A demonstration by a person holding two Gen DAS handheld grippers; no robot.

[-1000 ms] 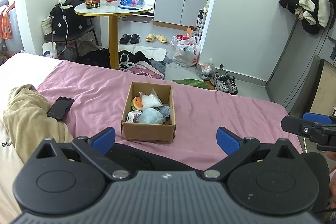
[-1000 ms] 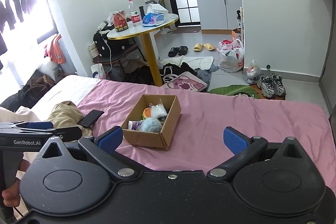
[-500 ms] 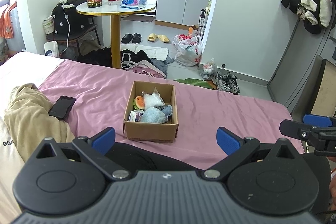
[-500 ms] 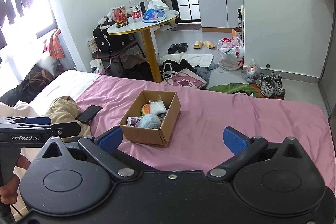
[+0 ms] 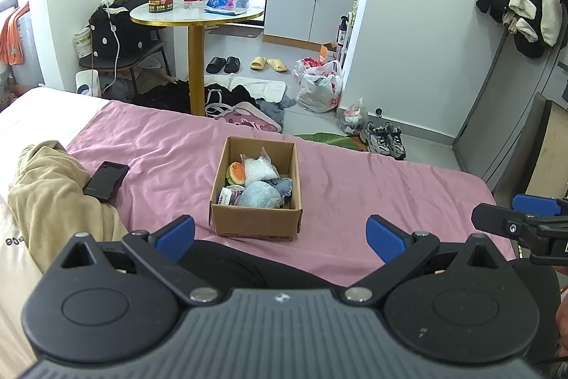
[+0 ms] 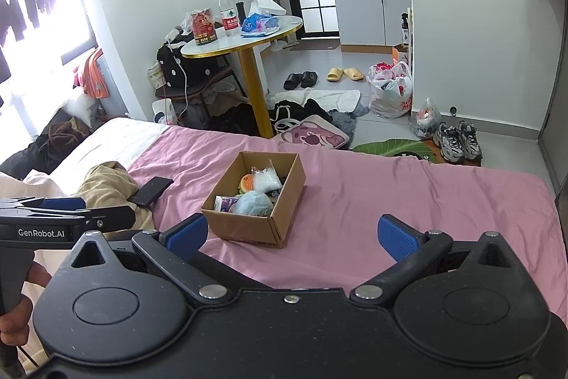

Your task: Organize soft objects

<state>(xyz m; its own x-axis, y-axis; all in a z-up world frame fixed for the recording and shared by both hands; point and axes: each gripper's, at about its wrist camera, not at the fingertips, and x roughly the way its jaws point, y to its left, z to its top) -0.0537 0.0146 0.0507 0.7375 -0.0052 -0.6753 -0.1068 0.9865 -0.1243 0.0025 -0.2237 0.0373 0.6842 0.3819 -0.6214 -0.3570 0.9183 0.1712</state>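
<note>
An open cardboard box (image 5: pixel 256 225) (image 6: pixel 248 229) sits in the middle of the pink bedsheet (image 5: pixel 170 148). Inside lie a pale blue fluffy cloth (image 5: pixel 258 195) (image 6: pixel 252 204), a clear bag of white filling (image 5: pixel 258 168), an orange-and-green plush (image 5: pixel 236 173) (image 6: pixel 246 183) and a small printed packet (image 5: pixel 227 195). My left gripper (image 5: pixel 280 233) hovers open just short of the box, nothing between its blue pads. My right gripper (image 6: pixel 291 237) is open too, empty, to the right of the box. Each gripper's tip shows at the edge of the other's view.
A black phone (image 5: pixel 105 180) lies beside a beige garment (image 5: pixel 46 201) on the left of the bed. Beyond the bed stand a round gold-legged table (image 5: pixel 197 18) with a bottle and can, a chair, bags, slippers and shoes (image 5: pixel 383 137) on the floor.
Both views have pulled back and risen slightly, so the box sits a little farther from the fingers. The jaws stay open and the box's contents are unmoved.
</note>
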